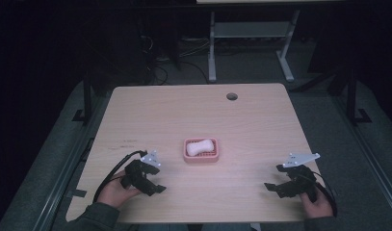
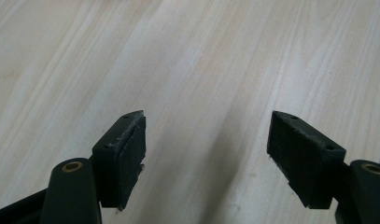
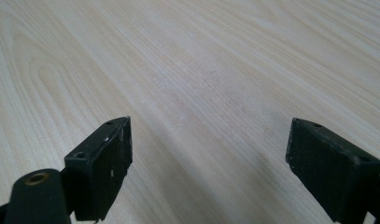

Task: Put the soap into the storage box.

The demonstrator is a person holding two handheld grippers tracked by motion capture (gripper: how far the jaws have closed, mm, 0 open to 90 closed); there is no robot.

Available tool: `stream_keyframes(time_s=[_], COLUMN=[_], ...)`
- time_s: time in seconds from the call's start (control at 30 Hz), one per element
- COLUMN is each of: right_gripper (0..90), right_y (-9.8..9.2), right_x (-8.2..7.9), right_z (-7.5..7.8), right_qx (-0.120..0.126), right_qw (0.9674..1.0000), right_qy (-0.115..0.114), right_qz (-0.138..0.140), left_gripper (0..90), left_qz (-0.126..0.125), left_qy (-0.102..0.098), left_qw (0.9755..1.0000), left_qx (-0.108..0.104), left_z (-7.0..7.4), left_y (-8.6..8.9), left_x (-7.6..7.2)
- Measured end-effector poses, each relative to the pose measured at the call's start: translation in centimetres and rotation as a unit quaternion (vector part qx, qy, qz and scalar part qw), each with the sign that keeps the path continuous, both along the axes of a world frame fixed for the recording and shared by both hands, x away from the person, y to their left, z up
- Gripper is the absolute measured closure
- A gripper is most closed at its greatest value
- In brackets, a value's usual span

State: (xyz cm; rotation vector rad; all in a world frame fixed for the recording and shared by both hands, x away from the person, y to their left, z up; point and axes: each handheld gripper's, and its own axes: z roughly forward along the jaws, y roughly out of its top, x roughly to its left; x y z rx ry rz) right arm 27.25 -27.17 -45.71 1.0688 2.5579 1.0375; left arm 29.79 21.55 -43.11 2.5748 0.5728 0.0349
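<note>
A pink soap dish [image 1: 188, 159] sits near the middle of the wooden table [image 1: 251, 120], with a white bar of soap [image 1: 200, 147] lying in it. My left gripper [image 1: 154, 189] rests low over the table at the front left, left of the dish and apart from it. In the left gripper view the left gripper [image 2: 206, 154] stands open with bare wood between its pads. At the front right, my right gripper [image 1: 273, 189] points toward the table's middle. The right gripper [image 3: 208, 163] is open too, nothing between its jaws.
A round cable hole [image 1: 231, 96] lies near the table's far edge. Beyond the table stand a white desk frame [image 1: 212, 48] and cables on the dark floor. A black cable [image 1: 114, 171] loops from the left gripper near the front-left edge.
</note>
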Motion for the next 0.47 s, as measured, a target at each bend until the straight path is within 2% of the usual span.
stream_keyframes(time_s=[0.2,0.3,0.33,0.43,0.47], right_gripper=[14.3,14.3,14.3,14.3,14.3], right_y=[0.1,0.1,0.1,0.2,0.2], right_x=[0.0,0.0,-0.1,0.0,0.0], right_z=[0.0,0.1,0.1,0.1,0.1], right_qx=[0.0,-0.001,-0.002,0.0,0.0], right_qw=[1.0,1.0,1.0,1.0,1.0], right_qy=[0.0,-0.001,-0.001,-0.001,-0.002], right_qz=[0.003,0.007,0.007,0.009,0.009], left_gripper=[27.6,26.6,26.6,26.3,26.2], left_qz=[0.003,0.012,0.022,0.021,0.016], left_qy=[0.0,0.0,0.003,0.0,0.0], left_qw=[1.0,0.9999,0.9997,0.9997,0.9999], left_qx=[-0.001,-0.003,-0.01,-0.011,-0.006], left_z=[-0.3,-0.5,-0.6,-0.6,-0.5], left_y=[0.8,1.1,1.0,1.2,1.3], left_x=[-1.0,-1.2,-1.3,-1.3,-1.2])
